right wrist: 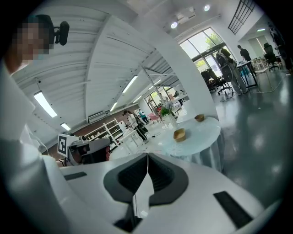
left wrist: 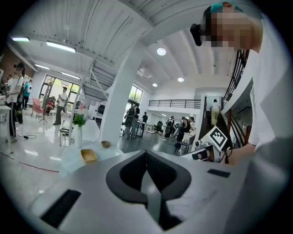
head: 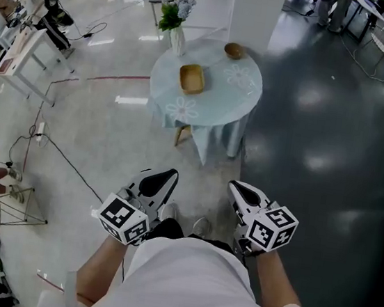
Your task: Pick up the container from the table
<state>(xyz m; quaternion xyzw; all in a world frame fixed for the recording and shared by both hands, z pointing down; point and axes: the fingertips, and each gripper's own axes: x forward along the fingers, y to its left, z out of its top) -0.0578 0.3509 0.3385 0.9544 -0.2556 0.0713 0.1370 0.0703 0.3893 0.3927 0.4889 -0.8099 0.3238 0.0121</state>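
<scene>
A square wooden container (head: 191, 78) sits on a round table with a pale blue cloth (head: 234, 99), far ahead of me. It shows small in the left gripper view (left wrist: 88, 156) and in the right gripper view (right wrist: 179, 134). My left gripper (head: 170, 174) and right gripper (head: 235, 186) are held low and close to my body, well short of the table. Both are shut with nothing between the jaws, which meet in the left gripper view (left wrist: 146, 153) and the right gripper view (right wrist: 147, 155).
A small round wooden bowl (head: 233, 50) and a white vase with flowers (head: 175, 28) also stand on the table. Cables (head: 52, 148) run over the pale floor at left, beside shelving (head: 22, 57). Dark floor (head: 318, 152) lies to the right. People stand in the distance.
</scene>
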